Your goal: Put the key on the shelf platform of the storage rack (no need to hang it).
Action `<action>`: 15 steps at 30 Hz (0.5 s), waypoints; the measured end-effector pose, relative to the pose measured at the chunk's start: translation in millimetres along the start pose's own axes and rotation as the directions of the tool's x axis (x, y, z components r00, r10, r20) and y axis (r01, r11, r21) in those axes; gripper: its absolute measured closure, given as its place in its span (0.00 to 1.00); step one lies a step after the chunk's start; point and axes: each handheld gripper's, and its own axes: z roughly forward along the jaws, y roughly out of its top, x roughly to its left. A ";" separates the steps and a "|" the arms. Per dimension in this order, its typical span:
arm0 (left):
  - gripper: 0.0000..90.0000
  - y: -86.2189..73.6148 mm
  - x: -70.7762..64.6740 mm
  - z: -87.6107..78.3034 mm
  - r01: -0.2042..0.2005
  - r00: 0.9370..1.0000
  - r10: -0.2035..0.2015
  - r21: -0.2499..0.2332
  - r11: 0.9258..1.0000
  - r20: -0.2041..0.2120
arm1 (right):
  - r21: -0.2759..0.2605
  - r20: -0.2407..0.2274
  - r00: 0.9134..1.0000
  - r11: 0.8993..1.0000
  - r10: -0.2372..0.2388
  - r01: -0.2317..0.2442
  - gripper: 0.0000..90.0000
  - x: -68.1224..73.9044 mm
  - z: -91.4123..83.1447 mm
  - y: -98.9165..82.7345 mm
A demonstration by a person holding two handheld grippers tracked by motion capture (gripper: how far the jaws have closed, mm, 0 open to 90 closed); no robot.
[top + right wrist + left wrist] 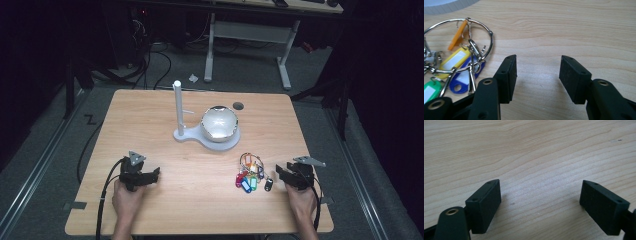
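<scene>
Pale wood tabletop [195,165] lies under both of my grippers, grain running across in each gripper view.

Left gripper [150,176]: held low near the table's near-left part, jaws standing wide apart. Bare wood between the pads in the left gripper view; nothing touched.

Right gripper [281,171]: held near the table's near-right edge, pointing toward the key bunch [250,172]. Jaws part-open, narrower than the left pair, with bare wood between them. No contact with any key or tag.

Key bunch: lies flat on the table just beside my right gripper, on its left in the high view, between the two grippers but much closer to the right one. In the right gripper view the large metal ring [461,40] carries an orange tag [457,35], a yellow tag [454,60], a blue tag [461,80] and a green tag [430,91]; these sit left of my left-hand pad, apart from it.

Farther back, mid-table: white stand [177,107] with an upright post, and a shiny round bowl [219,122] resting on its base. Well apart from both grippers.
</scene>
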 end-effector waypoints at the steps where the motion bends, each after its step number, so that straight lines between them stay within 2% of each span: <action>1: 0.20 0.0 0.0 0.0 0.000 1.000 0.000 0.000 1.000 0.000 | -0.005 -0.009 1.000 1.000 0.001 -0.001 0.56 0.3 -1.3 0.0; 3: 0.20 0.0 0.0 0.0 -0.001 1.000 0.001 0.000 1.000 0.000 | -0.015 -0.021 1.000 1.000 0.003 -0.003 0.56 2.5 -4.0 0.1; 8: 0.20 0.0 0.0 0.0 -0.001 1.000 0.001 0.000 1.000 0.000 | -0.028 -0.030 0.999 0.999 -0.040 0.040 0.57 10.8 -10.4 2.2; 11: 0.20 0.0 0.0 0.0 0.000 1.000 0.000 0.000 1.000 -0.001 | -0.030 -0.039 0.998 0.999 -0.043 0.042 0.57 16.4 -13.6 3.9; 13: 0.20 0.0 0.0 0.0 -0.001 1.000 0.001 0.000 1.000 0.000 | -0.025 -0.060 0.998 0.999 -0.030 0.029 0.58 20.3 -14.5 4.5; 15: 0.20 0.0 0.0 0.0 -0.001 1.000 0.001 0.000 1.000 -0.001 | -0.017 -0.074 0.997 0.999 -0.038 0.037 0.58 24.3 -13.9 5.0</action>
